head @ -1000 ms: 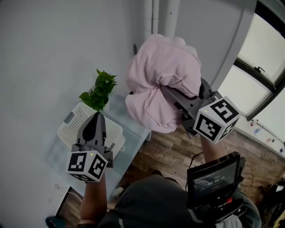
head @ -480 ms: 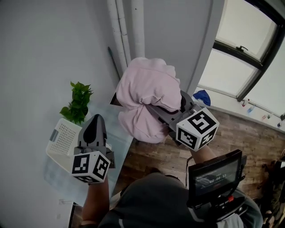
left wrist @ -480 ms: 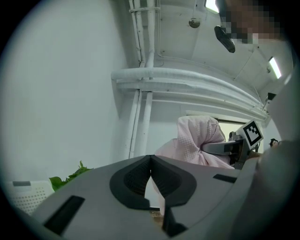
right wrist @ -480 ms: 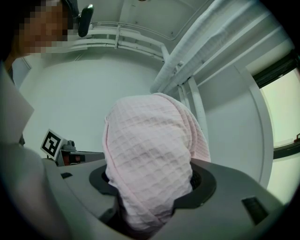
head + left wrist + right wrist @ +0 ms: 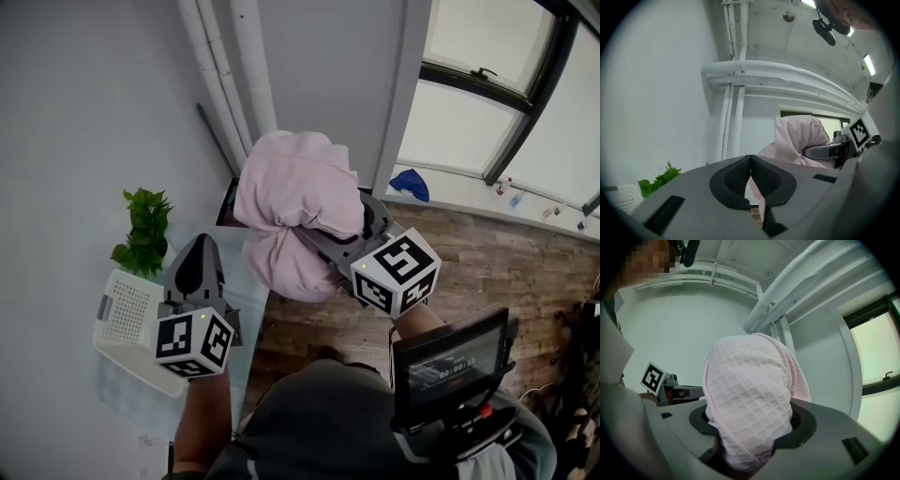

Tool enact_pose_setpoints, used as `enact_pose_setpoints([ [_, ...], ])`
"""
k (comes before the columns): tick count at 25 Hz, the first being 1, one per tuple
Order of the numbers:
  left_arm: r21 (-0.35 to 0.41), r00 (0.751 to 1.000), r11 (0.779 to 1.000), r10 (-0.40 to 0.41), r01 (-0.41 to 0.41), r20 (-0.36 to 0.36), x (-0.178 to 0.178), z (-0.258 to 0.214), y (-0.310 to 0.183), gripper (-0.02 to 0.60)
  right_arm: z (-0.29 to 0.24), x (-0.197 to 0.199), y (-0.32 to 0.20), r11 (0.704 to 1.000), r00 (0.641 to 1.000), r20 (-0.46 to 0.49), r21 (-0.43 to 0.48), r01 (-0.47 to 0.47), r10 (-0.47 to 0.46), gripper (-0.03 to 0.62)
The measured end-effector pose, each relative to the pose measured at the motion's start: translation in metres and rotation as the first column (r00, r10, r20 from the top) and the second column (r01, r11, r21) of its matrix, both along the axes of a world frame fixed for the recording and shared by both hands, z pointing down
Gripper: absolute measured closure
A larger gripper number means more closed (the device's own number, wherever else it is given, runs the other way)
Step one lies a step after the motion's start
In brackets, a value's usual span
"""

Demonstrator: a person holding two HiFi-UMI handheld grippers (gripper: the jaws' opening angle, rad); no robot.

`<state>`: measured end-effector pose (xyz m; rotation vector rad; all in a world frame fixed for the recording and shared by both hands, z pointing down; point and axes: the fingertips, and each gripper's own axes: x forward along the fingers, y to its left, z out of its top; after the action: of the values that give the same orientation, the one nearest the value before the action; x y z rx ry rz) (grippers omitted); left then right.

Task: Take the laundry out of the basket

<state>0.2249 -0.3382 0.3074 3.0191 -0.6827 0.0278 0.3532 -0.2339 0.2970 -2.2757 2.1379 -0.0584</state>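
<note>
Right tool [image 5: 323,242] clamps the pink towel [image 5: 295,192], held up at 12 o'clock, clear of the basket [image 5: 127,319]. Left tool [image 5: 199,255], pinched narrow and empty, hangs at 8 o'clock beside the basket on the worktop [image 5: 246,328].

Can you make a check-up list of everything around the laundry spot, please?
Surface: glass table, with the white basket on it.
Job's things: pink towel held up in the air, away from the basket; no laundry visible in the basket.
Clutter: green plant beside the basket.
Grippers: right gripper shut on the towel; left gripper shut, empty.
Cables: thin black cable by the right wrist.
Surroundings: wall pipes, windows, wooden floor.
</note>
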Motion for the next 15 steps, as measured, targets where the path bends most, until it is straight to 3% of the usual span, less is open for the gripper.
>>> enact_pose_setpoints([
  [15, 0.001, 0.998, 0.998, 0.056, -0.056, 0.018, 0.002, 0.007, -0.003, 0.572, 0.017, 0.002, 0.002, 0.996, 0.997, -0.010, -0.032, -0.082, 0.082, 0.287],
])
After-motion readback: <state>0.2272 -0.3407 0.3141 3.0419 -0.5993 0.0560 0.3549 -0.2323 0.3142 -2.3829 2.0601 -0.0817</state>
